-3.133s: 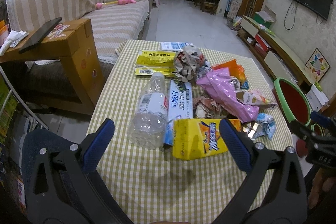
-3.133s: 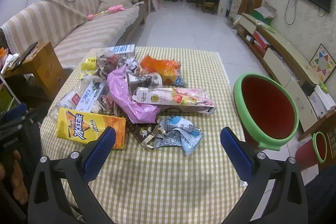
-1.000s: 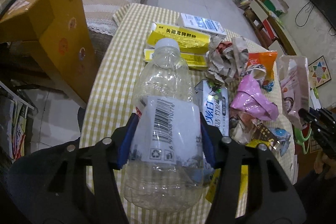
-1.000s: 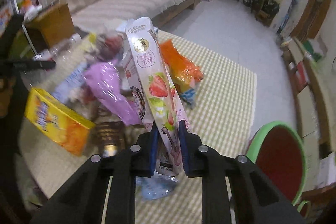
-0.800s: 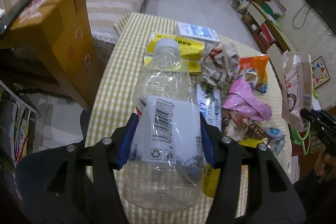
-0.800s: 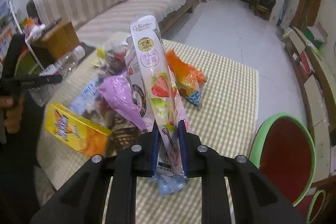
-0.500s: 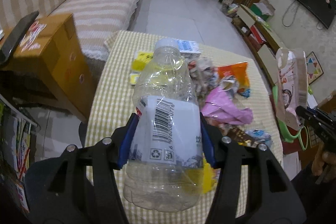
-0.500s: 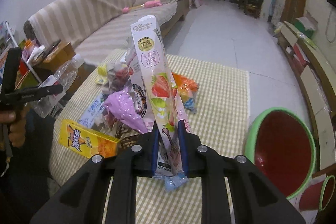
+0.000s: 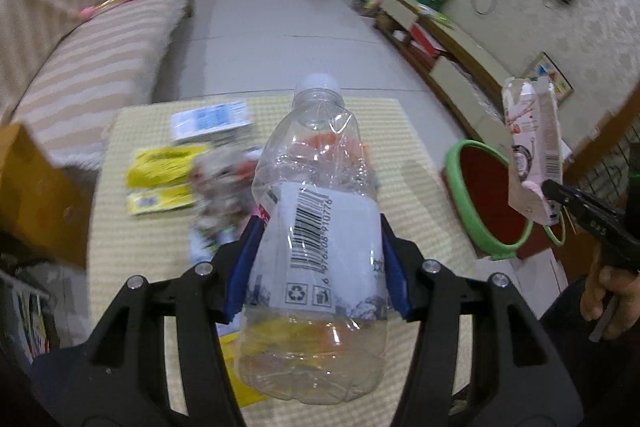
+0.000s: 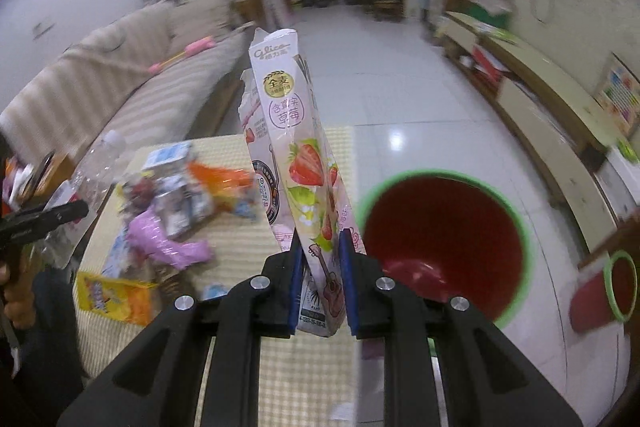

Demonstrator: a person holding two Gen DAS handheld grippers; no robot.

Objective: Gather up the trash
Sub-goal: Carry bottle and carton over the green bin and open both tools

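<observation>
My left gripper (image 9: 316, 259) is shut on a clear empty plastic bottle (image 9: 320, 227) with a white cap, held above the checked table (image 9: 132, 247). My right gripper (image 10: 320, 271) is shut on a pink strawberry snack box (image 10: 296, 155), held upright beside the red bin with a green rim (image 10: 444, 239). In the left wrist view the snack box (image 9: 534, 155) hangs over the bin (image 9: 488, 199) at the right. The bottle also shows at the left in the right wrist view (image 10: 92, 163).
Trash lies on the table: yellow packets (image 9: 164, 163), a blue-white box (image 9: 208, 119), a pink bag (image 10: 168, 239), an orange bag (image 10: 220, 175), a yellow-orange box (image 10: 116, 295). A striped sofa (image 9: 92, 39) is at the left, a cardboard box (image 9: 32, 195) beside the table, a small second bin (image 10: 616, 287) at the right.
Both grippers closed on their items and lifted them off the table. The right gripper has swung right with the snack box toward the red bin; the left gripper has risen and turned right.
</observation>
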